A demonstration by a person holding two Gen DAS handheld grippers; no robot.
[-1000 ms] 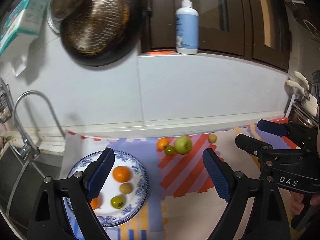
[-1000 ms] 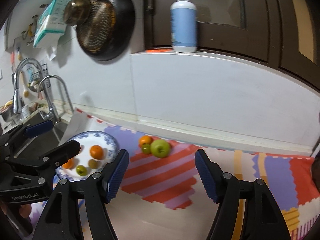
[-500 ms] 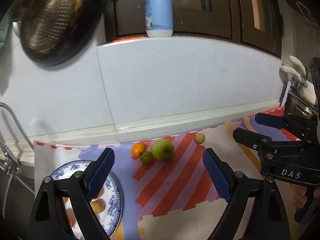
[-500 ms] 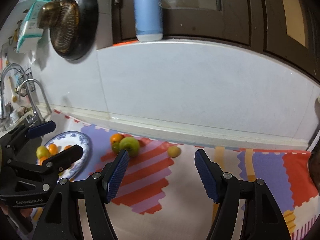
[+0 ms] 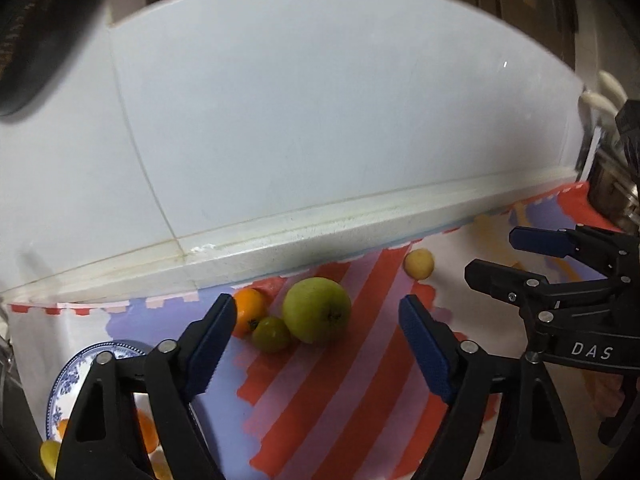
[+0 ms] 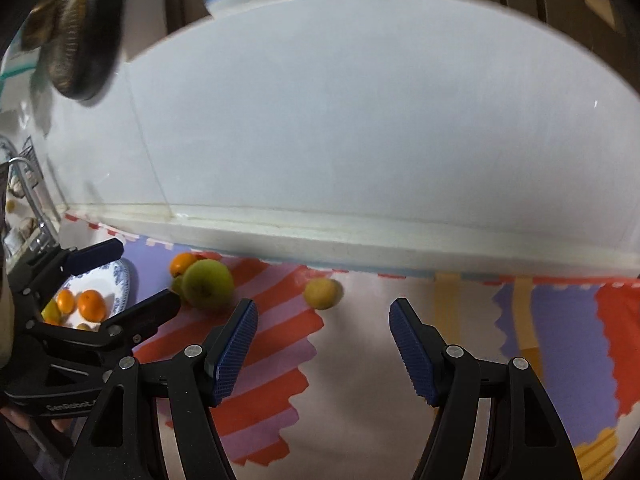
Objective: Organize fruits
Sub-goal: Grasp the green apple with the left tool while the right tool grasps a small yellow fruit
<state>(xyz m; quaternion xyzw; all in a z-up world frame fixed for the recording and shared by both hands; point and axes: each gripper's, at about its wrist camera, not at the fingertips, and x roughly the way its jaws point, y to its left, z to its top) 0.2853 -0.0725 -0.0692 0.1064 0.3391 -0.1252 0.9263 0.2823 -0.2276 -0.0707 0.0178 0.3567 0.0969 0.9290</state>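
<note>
A big green apple (image 5: 317, 310) lies on the striped mat by the wall, touching a small green fruit (image 5: 271, 333) and an orange (image 5: 250, 312). My left gripper (image 5: 316, 309) hovers before this cluster. Its jaws are closing, with the apple just ahead between the fingers and not touched. A small yellow fruit (image 6: 322, 293) sits alone, just beyond my right gripper (image 6: 323, 309), which is open and holds nothing. The blue-patterned plate (image 6: 122, 284) at the left holds oranges (image 6: 91, 305) and other small fruits. Each gripper shows in the other's view: right gripper (image 5: 494, 254), left gripper (image 6: 146, 276).
A white tiled wall with a low ledge (image 5: 320, 232) runs close behind the fruits. A dark pan (image 6: 76, 40) hangs at upper left, and a faucet (image 6: 24, 184) stands by the sink on the left. A metal pot (image 5: 616, 192) stands at the right. The colourful mat (image 6: 560, 340) stretches right.
Both grippers have come forward and down towards the fruits at the wall. The plate has slid to the left edge of view. The left fingers stand a little closer together.
</note>
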